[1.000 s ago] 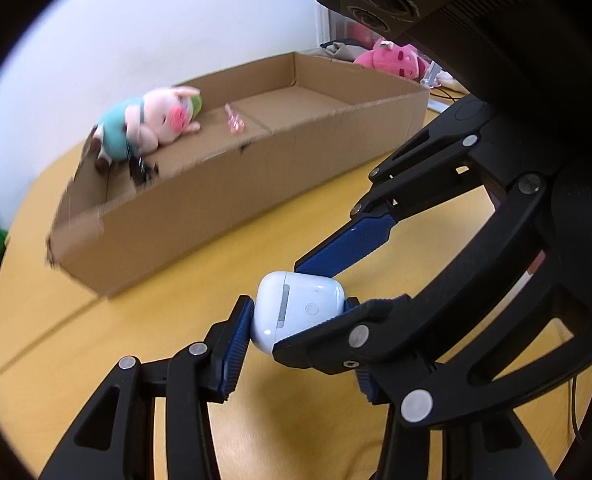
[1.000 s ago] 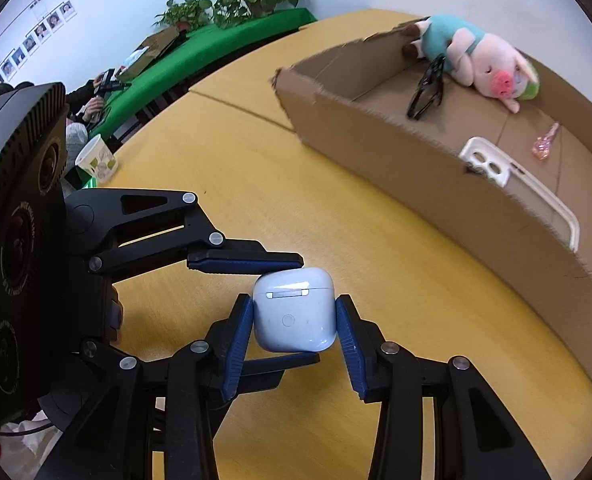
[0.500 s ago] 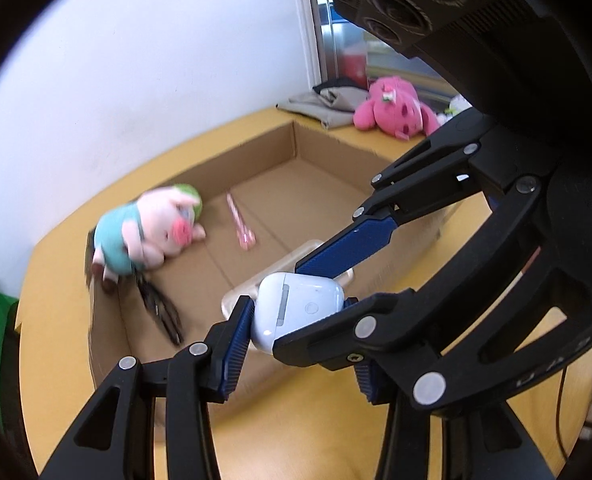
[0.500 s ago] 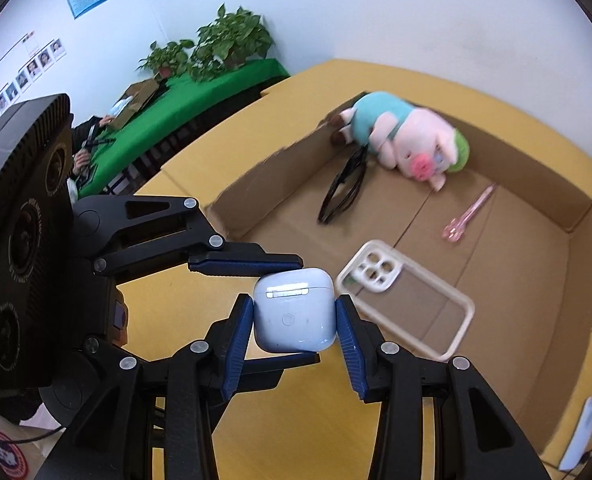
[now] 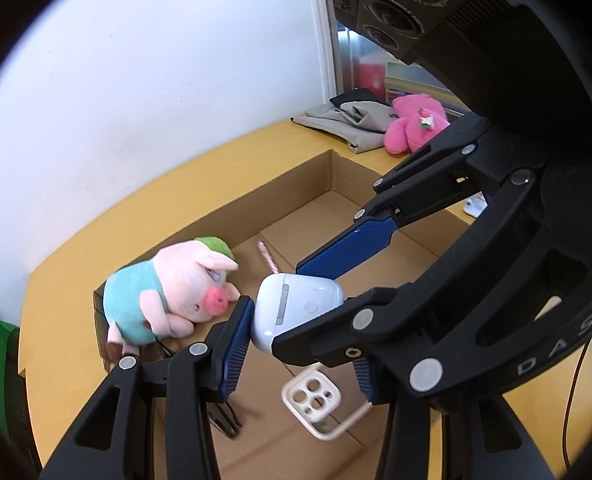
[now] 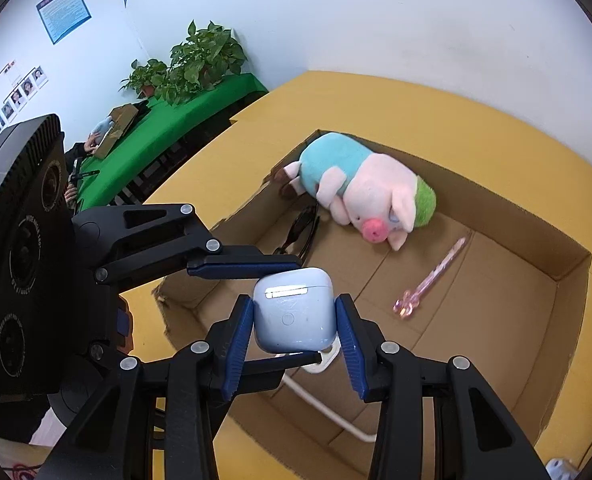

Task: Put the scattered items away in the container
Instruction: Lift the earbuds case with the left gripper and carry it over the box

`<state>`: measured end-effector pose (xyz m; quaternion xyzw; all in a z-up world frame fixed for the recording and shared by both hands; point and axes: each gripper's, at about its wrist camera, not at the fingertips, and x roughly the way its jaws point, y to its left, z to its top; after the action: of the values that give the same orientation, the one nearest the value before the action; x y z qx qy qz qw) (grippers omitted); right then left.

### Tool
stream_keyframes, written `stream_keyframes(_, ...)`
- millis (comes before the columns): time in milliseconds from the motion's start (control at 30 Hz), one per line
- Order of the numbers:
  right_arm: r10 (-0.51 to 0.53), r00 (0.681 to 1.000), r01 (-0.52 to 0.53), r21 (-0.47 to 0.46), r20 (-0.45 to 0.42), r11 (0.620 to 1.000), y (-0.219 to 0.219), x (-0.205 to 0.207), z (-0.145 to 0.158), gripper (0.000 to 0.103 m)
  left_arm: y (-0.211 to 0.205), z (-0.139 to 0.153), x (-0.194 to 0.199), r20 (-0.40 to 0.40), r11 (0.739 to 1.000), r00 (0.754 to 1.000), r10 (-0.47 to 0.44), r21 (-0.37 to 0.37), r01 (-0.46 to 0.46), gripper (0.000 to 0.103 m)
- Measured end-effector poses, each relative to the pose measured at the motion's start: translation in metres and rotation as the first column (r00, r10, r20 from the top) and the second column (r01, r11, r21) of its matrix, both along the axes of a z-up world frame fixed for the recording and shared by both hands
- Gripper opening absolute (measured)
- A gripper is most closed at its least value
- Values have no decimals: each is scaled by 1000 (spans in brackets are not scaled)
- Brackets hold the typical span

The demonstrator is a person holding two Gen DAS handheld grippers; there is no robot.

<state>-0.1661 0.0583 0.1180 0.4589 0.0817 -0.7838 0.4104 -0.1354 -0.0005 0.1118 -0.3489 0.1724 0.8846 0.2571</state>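
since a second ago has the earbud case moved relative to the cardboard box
Yes. The earbud case, clamped by both grippers, went from above the table outside the cardboard box to above its inside.

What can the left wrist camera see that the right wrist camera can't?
Only the left wrist view shows the pink plush toy and the folded grey clothes on the table behind the cardboard box.

Only the right wrist view shows the potted plants, the green table and the wall posters.

Both show the white earbud case held over the box by both grippers, plus the pig plush, the pink stick, the black glasses and the phone case inside it.
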Motion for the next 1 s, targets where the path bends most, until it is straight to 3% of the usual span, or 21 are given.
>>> stream_keyframes(200, -6, 1000, 6, 3, 17, 1000, -8, -37, -8, 45, -5, -9, -34, 24, 1000, 1000, -1, -28, 2, 44)
stream_keyframes(433, 0, 997, -3, 31, 81, 1000, -25, -78, -48, 45, -13, -50, -75, 119, 997, 993, 18, -79, -9, 44)
stream_keyframes(700, -10, 975, 1, 42, 222, 999, -33, -110, -114, 46, -16, -107, -102, 259, 992, 965, 36, -129, -2, 44)
stream_keyframes(1000, -26, 944, 14, 38, 328, 999, -32, -120, -154, 45, -21, -143, -107, 353, 991, 935, 32, -136, 18, 45)
